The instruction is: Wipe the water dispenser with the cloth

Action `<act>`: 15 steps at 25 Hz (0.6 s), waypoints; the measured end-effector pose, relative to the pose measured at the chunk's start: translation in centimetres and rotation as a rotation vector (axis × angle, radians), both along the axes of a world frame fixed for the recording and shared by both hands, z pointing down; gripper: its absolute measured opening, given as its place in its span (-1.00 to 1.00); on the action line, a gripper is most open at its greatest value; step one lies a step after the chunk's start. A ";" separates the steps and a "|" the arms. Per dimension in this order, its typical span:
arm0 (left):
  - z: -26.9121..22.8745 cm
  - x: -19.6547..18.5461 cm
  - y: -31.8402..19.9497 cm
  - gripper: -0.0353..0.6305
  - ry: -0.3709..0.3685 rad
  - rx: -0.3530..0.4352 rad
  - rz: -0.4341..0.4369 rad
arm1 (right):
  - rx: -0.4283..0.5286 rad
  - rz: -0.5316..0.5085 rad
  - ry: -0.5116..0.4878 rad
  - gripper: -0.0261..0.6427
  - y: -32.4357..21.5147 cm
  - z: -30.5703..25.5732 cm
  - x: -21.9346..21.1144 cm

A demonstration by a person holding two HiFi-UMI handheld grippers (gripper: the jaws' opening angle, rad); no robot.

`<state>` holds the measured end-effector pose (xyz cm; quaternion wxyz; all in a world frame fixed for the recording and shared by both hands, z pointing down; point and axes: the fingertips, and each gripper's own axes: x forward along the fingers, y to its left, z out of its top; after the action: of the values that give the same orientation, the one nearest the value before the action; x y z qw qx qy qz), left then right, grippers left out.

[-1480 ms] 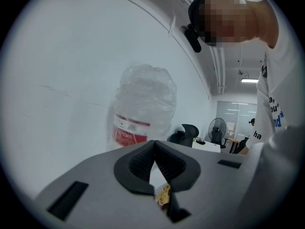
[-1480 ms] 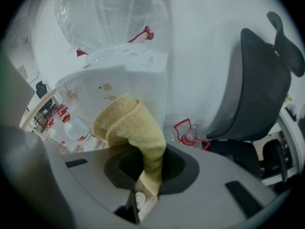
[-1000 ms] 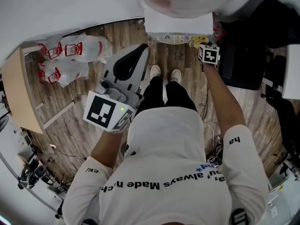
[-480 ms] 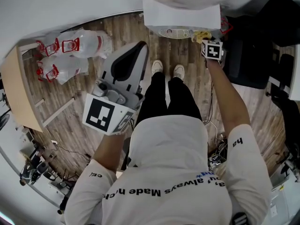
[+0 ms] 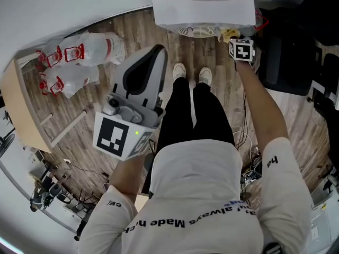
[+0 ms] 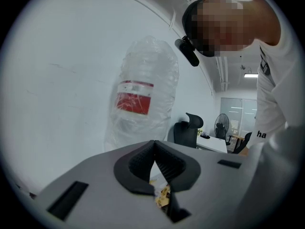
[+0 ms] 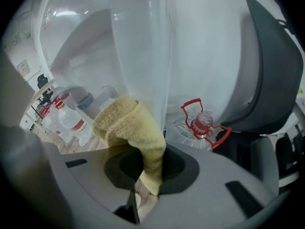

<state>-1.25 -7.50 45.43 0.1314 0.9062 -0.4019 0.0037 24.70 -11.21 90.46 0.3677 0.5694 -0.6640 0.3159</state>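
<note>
**Right gripper (image 7: 147,175) pinching the cloth (image 7: 131,128) by the water dispenser (image 5: 201,15)**

The right gripper is clamping the soft yellow cloth, which is flopping left above the jaws, close to the water dispenser at the far right. Light and limp, it is probably wanting a firm pinch on a bunched fold. The left gripper (image 6: 155,159) is hanging closed and empty, nearer.
</note>
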 end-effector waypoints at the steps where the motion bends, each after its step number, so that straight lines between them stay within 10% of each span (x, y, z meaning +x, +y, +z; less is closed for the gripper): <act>1: 0.4 0.0 0.0 -0.84 -0.001 -0.003 -0.002 | -0.005 -0.003 0.002 -0.73 0.1 0.3 -0.1; 15: 5.4 -0.7 0.7 -0.84 -0.015 -0.043 -0.029 | -0.040 -0.026 0.010 -0.73 -0.2 6.5 0.1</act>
<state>-1.99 -6.78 50.86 0.1478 0.8972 -0.4157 0.0174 24.81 -11.39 96.92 0.3865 0.5550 -0.6629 0.3213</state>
